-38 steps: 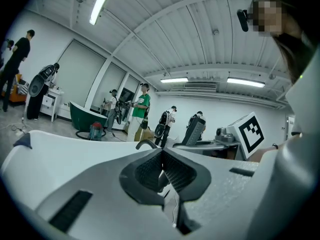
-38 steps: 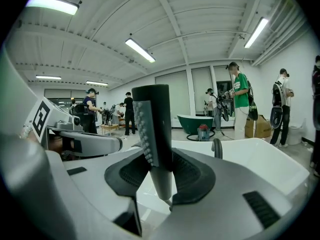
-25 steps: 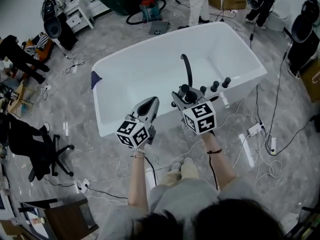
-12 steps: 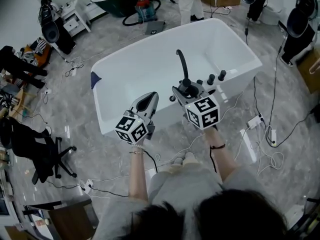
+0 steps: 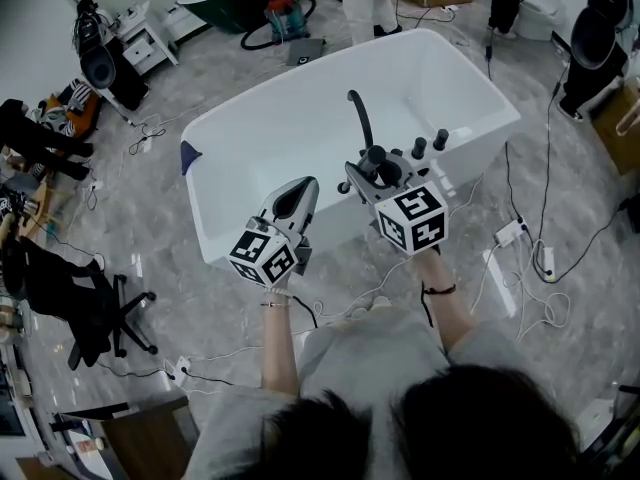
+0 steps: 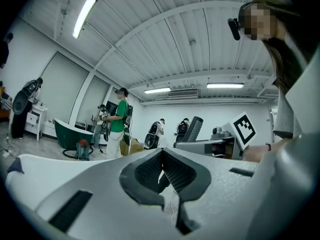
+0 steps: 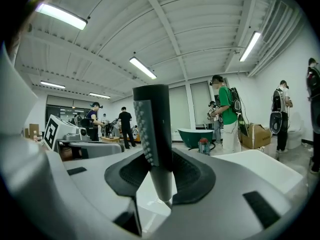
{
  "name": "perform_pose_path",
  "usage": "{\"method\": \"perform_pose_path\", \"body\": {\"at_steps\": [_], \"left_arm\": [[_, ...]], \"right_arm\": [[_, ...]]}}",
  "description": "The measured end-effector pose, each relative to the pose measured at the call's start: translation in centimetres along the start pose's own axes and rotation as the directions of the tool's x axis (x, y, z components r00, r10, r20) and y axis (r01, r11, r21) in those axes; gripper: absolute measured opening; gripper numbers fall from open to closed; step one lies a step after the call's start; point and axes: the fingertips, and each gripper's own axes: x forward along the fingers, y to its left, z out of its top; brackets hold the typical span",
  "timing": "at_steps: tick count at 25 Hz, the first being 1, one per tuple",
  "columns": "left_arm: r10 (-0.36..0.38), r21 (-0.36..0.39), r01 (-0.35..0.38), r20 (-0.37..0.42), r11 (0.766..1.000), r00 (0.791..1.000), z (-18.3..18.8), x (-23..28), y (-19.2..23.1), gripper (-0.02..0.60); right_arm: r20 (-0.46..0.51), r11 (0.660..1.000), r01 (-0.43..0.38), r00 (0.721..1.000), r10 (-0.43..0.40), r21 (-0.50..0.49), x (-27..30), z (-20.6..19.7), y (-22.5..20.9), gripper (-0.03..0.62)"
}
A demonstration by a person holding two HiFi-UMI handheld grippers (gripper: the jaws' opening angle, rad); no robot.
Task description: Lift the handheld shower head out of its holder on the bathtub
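Black shower head (image 7: 154, 129) — clamped in part-open right gripper (image 7: 162, 170).

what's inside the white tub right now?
The bathtub interior looks bare white; a black spout arches over it. Its near side is hidden behind the left gripper and right gripper.

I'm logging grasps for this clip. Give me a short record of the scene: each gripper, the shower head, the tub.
right gripper: shut on the shower head, pads on its handle
left gripper: shut, nothing between the jaws
shower head: dark, upright between the right jaws
bathtub: white, freestanding
faucet spout: black, curved, just beyond the right gripper in the head view
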Motion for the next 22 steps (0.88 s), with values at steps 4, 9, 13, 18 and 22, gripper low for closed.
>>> {"method": "perform_pose_path", "body": {"at_steps": [4, 9, 13, 18, 22], "left_arm": [[-0.007, 0.025, 0.007, 0.005, 1.0, 1.0, 0.7, -0.3, -0.4, 0.006], [-0.023, 0.038, 0.023, 0.011, 0.999, 1.0, 1.1, 0.0, -0.6, 0.006], [-0.031, 0.039, 0.031, 0.017, 0.999, 0.999, 1.2, 0.5, -0.7, 0.006], [-0.046, 0.042, 0.045, 0.016, 0.998, 0.999, 1.2, 1.3, -0.9, 0.006], [-0.053, 0.045, 0.052, 0.01, 0.998, 0.999, 1.0, 1.7, -1.0, 0.006]], "right_arm": [[0.014, 1.0, 0.008, 1.0, -0.008, -0.003, -0.9, 0.5, 0.1, 0.13], [0.03, 1.0, 0.022, 0.999, -0.022, 0.0, -1.7, 1.1, -0.3, 0.13], [0.037, 0.999, 0.038, 0.999, -0.038, 0.003, -2.1, 1.2, -0.8, 0.13], [0.048, 0.999, 0.046, 0.998, -0.046, 0.009, -2.4, 1.4, -1.4, 0.13], [0.056, 0.999, 0.044, 0.997, -0.044, 0.011, -2.4, 1.4, -1.6, 0.132]]}}
